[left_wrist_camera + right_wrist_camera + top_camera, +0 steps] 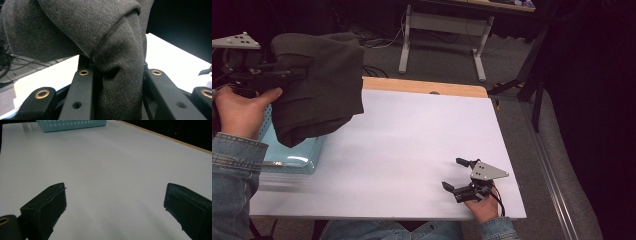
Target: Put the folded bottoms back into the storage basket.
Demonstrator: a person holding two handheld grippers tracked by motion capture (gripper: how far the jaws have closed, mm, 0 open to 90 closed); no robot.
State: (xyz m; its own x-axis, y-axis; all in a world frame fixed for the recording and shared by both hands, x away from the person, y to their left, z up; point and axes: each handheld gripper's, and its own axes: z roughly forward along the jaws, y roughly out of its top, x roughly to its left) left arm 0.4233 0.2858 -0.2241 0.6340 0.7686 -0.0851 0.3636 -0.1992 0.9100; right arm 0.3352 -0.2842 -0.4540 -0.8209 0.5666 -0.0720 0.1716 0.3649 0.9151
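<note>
Holding a dark grey garment (319,85) aloft, my left gripper (287,75) sits at the far left of the high view, jaws clenched on a thick fold of the cloth. In the left gripper view that fold (117,75) bulges up between my two black jaws. The garment hangs over the light blue perforated basket (294,157), which stands at the left edge of the white table (412,145). My right gripper (459,175) rests low near the table's front edge, toward the right corner, jaws spread wide on nothing. Between basket and right gripper the tabletop lies bare. A wooden strip (422,86) borders the far edge.
</note>
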